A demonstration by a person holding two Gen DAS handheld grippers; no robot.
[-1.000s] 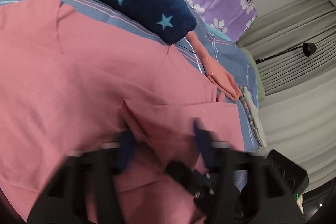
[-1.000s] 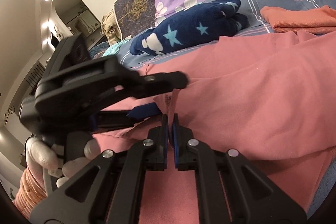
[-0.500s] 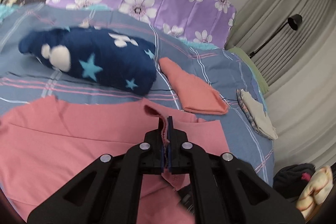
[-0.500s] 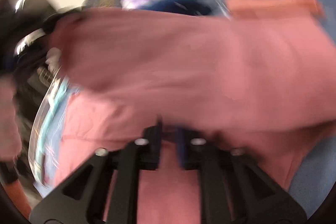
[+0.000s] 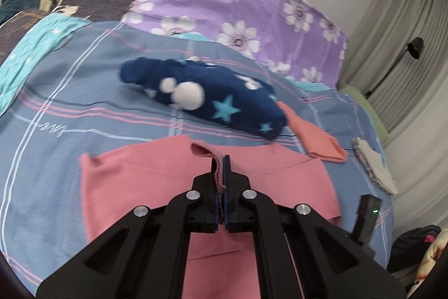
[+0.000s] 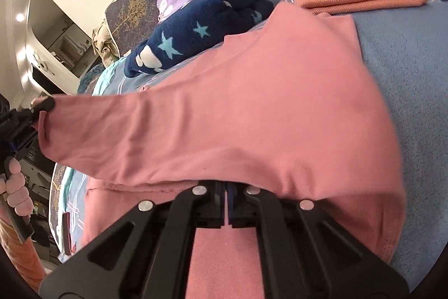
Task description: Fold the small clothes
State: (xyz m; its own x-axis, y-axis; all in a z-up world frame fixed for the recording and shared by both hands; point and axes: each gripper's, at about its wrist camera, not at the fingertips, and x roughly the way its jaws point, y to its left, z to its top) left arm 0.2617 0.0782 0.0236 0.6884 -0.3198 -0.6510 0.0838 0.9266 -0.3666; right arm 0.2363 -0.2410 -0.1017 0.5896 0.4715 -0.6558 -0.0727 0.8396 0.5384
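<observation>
A pink garment [image 5: 126, 181] lies on the blue plaid bedspread [image 5: 84, 91]. My left gripper [image 5: 221, 170] is shut on its frayed edge and holds that edge raised above the bed. In the right wrist view the same pink garment [image 6: 252, 102] stretches as a taut band from the left gripper [image 6: 42, 108] at the far left down to my right gripper [image 6: 226, 188]. The right gripper's jaws are shut with pink fabric draped over their tips, which hides them. A gloved hand [image 6: 14, 187] holds the left tool.
A navy plush with stars [image 5: 212, 100] lies behind the garment. A folded orange cloth [image 5: 316, 136] and a folded pale cloth [image 5: 375, 167] lie to the right. Purple floral pillows [image 5: 240, 4] line the headboard. Curtains and a lamp [image 5: 414, 49] stand at the right.
The left gripper went from open around the pink edge to shut on it, then rose and pulled back. The fabric is now stretched between both grippers. The right gripper barely moved.
</observation>
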